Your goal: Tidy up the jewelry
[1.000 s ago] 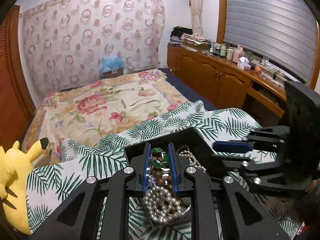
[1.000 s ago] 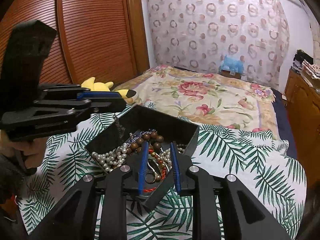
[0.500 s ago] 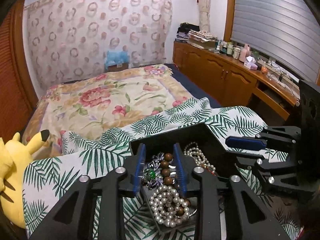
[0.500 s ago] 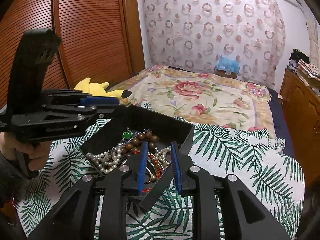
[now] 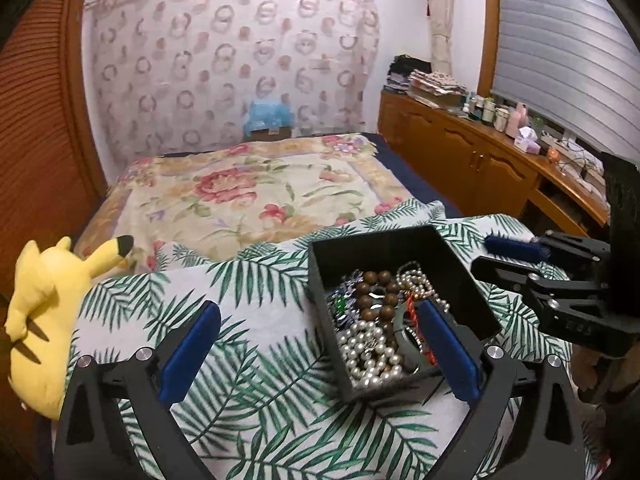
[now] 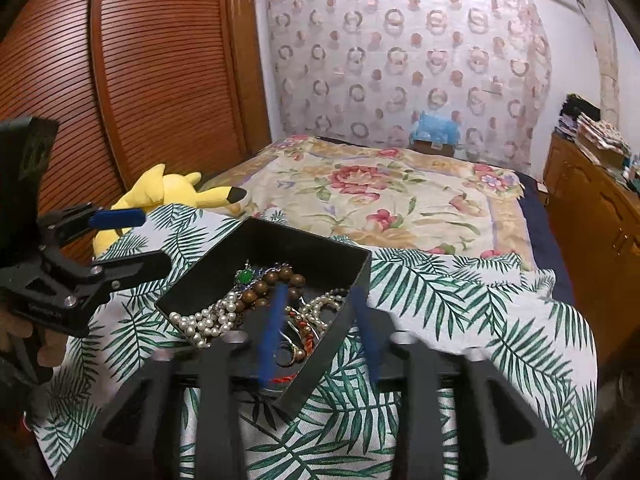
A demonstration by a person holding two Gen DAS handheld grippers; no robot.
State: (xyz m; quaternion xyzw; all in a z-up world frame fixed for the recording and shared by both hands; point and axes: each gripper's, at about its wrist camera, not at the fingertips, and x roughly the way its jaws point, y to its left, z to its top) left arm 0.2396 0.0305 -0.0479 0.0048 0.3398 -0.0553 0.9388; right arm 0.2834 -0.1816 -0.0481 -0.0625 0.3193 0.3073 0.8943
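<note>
A black open box (image 5: 320,280) sits on a palm-leaf cloth (image 5: 248,360) on the bed; it also shows in the right wrist view (image 6: 360,264). It holds a white pearl strand (image 5: 372,356), brown wooden beads (image 5: 376,292), a green-stone piece (image 6: 243,276) and red and silver pieces. My left gripper (image 5: 320,352) is open wide and empty, its right finger over the box's near end. My right gripper (image 6: 320,332) is open, its fingers straddling the box's near right wall, holding nothing.
A yellow plush toy (image 5: 44,304) lies at the cloth's left edge. A floral bedspread (image 5: 256,188) stretches behind. Wooden cabinets (image 5: 480,168) with clutter line the right wall. A slatted wooden wardrobe (image 6: 140,80) stands at left.
My left gripper let go of the green-stone piece into the box, opened wide and drew back left. My right gripper opened wider beside the box.
</note>
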